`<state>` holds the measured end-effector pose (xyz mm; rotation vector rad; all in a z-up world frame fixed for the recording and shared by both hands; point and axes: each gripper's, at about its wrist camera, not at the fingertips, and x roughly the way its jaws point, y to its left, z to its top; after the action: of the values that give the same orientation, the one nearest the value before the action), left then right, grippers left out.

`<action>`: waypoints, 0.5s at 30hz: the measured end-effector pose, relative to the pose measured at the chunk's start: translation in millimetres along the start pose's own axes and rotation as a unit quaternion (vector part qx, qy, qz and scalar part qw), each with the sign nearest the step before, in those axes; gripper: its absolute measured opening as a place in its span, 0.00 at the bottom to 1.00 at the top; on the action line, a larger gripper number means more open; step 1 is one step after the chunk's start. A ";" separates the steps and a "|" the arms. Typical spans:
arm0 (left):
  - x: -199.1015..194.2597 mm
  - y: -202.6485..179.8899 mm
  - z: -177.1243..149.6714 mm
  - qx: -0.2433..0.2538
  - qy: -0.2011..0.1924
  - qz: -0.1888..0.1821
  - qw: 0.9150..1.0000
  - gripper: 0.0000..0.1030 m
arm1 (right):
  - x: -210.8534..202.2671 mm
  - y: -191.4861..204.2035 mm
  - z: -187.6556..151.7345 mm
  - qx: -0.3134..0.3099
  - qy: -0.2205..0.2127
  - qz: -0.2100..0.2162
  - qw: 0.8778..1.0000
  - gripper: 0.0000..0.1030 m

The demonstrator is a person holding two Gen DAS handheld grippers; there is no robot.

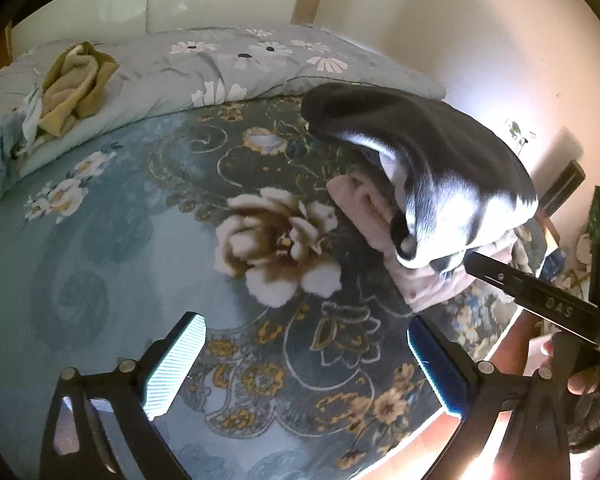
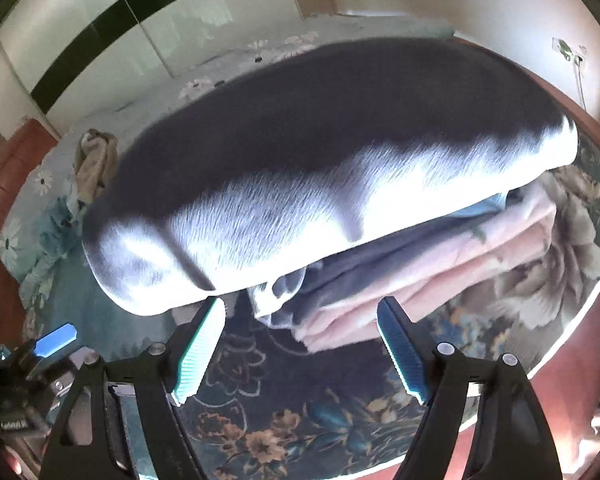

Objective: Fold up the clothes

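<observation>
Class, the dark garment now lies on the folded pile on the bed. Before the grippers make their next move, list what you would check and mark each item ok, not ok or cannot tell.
1. Left gripper empty, jaws wide: ok.
2. Right gripper empty, jaws apart: ok.
3. Dark garment rests on the pink pile: ok.
4. Garment edges square with the pile: not ok, it overhangs.
5. Pile well clear of the bed edge: cannot tell.
6. Tan garment folded: not ok, crumpled.

One dark folded garment [image 2: 300, 152] tops one pile of pink folded clothes [image 2: 452, 272]; one crumpled tan cloth [image 1: 74, 84], one flowered pillow [image 1: 228, 64], one bed [image 1: 100, 248], two grippers
</observation>
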<state>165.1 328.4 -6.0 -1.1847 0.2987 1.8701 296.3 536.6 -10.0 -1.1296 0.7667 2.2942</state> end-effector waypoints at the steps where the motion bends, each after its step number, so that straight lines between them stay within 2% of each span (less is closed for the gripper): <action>1: -0.1 2.4 -2.5 -0.001 0.000 0.000 1.000 1.00 | 1.7 2.6 -2.1 -0.002 0.003 0.002 1.000 0.78; 5: -0.4 11.3 -11.0 -0.007 0.006 -0.001 1.000 1.00 | 8.9 12.2 -8.1 -0.005 0.012 0.001 1.000 0.78; 13: 3.5 30.9 -27.9 -0.033 0.023 0.007 0.999 1.00 | 13.7 18.2 -15.7 0.001 0.018 -0.034 0.999 0.78; 15: 3.7 35.8 -33.2 -0.037 0.024 0.014 0.999 1.00 | 13.0 18.4 -16.9 0.006 0.017 -0.038 0.999 0.86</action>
<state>157.0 289.6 -34.7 -1.2832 0.2775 1.8928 287.1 514.0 -24.1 -1.1750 0.7361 2.2094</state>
